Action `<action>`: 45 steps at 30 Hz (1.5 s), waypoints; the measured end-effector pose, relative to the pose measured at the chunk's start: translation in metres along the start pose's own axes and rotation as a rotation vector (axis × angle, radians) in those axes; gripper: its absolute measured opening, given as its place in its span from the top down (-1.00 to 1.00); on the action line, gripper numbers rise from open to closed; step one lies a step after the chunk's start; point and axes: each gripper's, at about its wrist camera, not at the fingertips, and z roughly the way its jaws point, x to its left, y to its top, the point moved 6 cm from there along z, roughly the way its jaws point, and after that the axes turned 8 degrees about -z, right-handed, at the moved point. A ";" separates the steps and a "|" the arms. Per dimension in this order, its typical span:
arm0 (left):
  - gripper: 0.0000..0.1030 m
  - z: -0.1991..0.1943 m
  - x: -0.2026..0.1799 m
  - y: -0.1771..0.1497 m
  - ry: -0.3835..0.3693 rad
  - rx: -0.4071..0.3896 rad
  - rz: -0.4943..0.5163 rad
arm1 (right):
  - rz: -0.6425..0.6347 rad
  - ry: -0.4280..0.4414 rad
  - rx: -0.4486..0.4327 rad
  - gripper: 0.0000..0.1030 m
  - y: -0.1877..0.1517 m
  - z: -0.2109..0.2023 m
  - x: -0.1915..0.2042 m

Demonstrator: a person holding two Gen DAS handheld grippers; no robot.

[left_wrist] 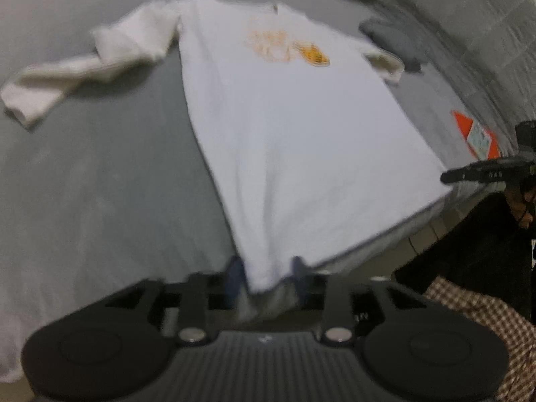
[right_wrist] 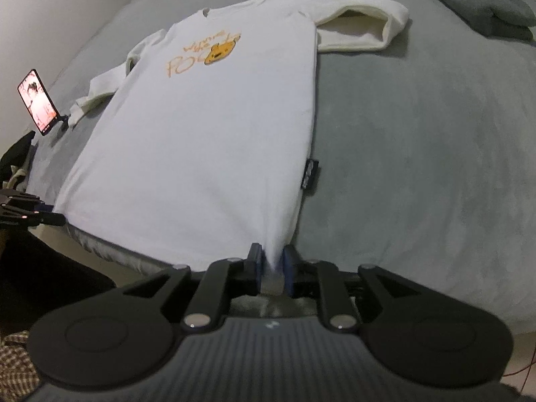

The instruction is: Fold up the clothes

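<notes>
A white long-sleeved shirt (left_wrist: 294, 127) with an orange bear print lies face up on a grey bed; it also shows in the right wrist view (right_wrist: 207, 134). My left gripper (left_wrist: 266, 276) is shut on one bottom hem corner of the shirt. My right gripper (right_wrist: 272, 263) is shut on the other bottom hem corner, near a black side label (right_wrist: 310, 174). Each gripper shows at the edge of the other's view: the right gripper (left_wrist: 482, 174) in the left wrist view, the left gripper (right_wrist: 30, 212) in the right wrist view. One sleeve (left_wrist: 77, 73) lies spread out, the other (right_wrist: 100, 90) is bent.
The grey bed (right_wrist: 418, 134) reaches to the near edge under the hem. A lit phone (right_wrist: 37, 100) stands propped beside the shirt. A folded dark grey garment (right_wrist: 482, 0) lies at the far corner. A checked cloth (left_wrist: 485, 328) is near the floor.
</notes>
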 end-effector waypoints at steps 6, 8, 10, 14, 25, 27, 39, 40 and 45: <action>-0.11 -0.017 -0.004 0.026 0.026 -0.088 0.009 | -0.003 -0.060 -0.036 0.22 0.023 -0.006 -0.009; -0.20 -0.017 -0.009 0.036 0.044 -0.116 0.023 | 0.007 -0.063 -0.046 0.22 0.032 -0.006 -0.013; -0.24 -0.016 -0.015 0.046 0.056 -0.144 0.033 | 0.021 -0.068 -0.060 0.22 0.042 -0.007 -0.018; -0.31 -0.013 -0.025 0.064 0.081 -0.185 0.053 | 0.057 -0.089 -0.089 0.22 0.066 -0.008 -0.027; -0.39 0.030 -0.071 0.129 0.073 -0.282 0.065 | 0.109 -0.203 -0.155 0.17 0.125 0.006 -0.051; -0.39 0.041 -0.082 0.137 0.062 -0.287 0.082 | 0.138 -0.215 -0.161 0.17 0.130 0.011 -0.062; -0.39 0.107 -0.114 0.166 0.093 -0.402 0.172 | 0.291 -0.308 -0.255 0.16 0.139 0.034 -0.123; -0.39 0.110 -0.115 0.167 0.097 -0.408 0.177 | 0.302 -0.309 -0.270 0.16 0.140 0.037 -0.126; -0.39 0.117 -0.115 0.170 0.062 -0.445 0.171 | 0.329 -0.345 -0.371 0.64 0.150 0.040 -0.131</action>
